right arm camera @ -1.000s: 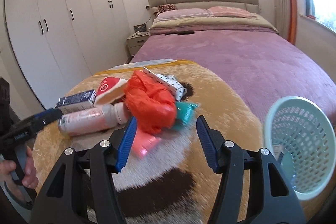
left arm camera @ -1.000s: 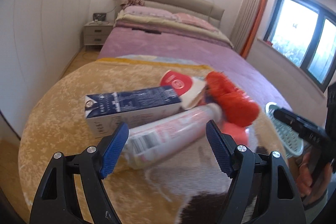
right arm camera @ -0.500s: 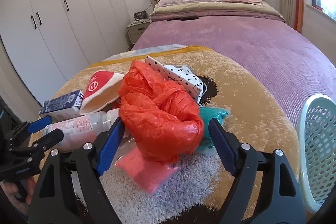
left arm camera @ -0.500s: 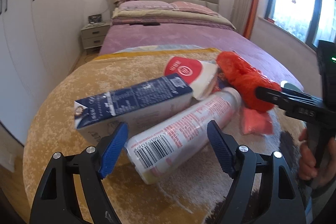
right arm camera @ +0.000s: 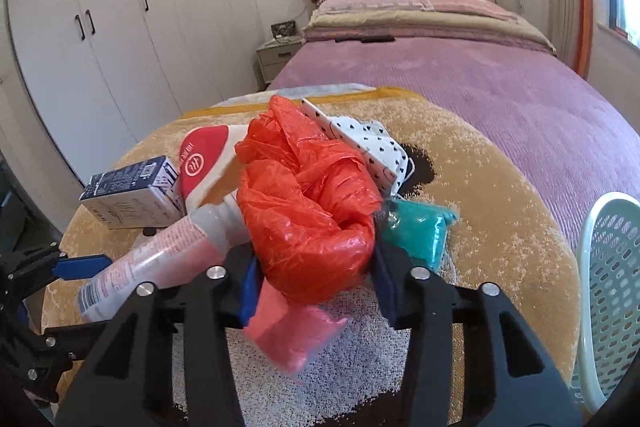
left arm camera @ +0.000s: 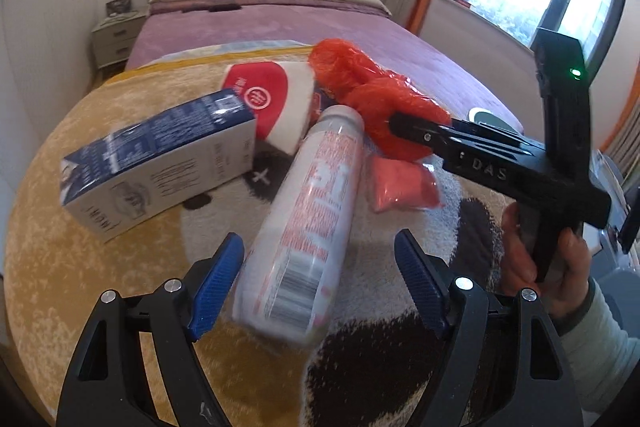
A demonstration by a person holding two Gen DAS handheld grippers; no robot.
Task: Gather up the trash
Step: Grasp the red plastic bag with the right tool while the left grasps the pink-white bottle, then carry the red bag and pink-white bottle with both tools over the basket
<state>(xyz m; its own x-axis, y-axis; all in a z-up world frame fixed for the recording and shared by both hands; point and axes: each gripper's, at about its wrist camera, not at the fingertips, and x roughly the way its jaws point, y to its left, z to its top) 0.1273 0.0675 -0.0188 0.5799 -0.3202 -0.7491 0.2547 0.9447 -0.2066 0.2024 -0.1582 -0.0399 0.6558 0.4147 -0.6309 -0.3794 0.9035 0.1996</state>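
Note:
A pile of trash lies on a yellow rug. My right gripper is shut on the crumpled orange plastic bag, its blue pads pressing both sides; the bag also shows in the left wrist view. My left gripper is open, its blue fingers on either side of the base of a white-and-pink bottle that lies on the rug. A navy-and-white carton lies left of the bottle. A pink packet, a teal packet, a red-and-white cup and a dotted white wrapper lie around the bag.
A pale green mesh basket stands at the rug's right edge. A purple bed lies behind the rug, with white wardrobes to the left and a nightstand beside the bed. The right gripper's body crosses the left wrist view.
My right gripper has closed its jaws onto the orange bag. My left gripper has moved forward, so the bottle's base now lies between its open fingers.

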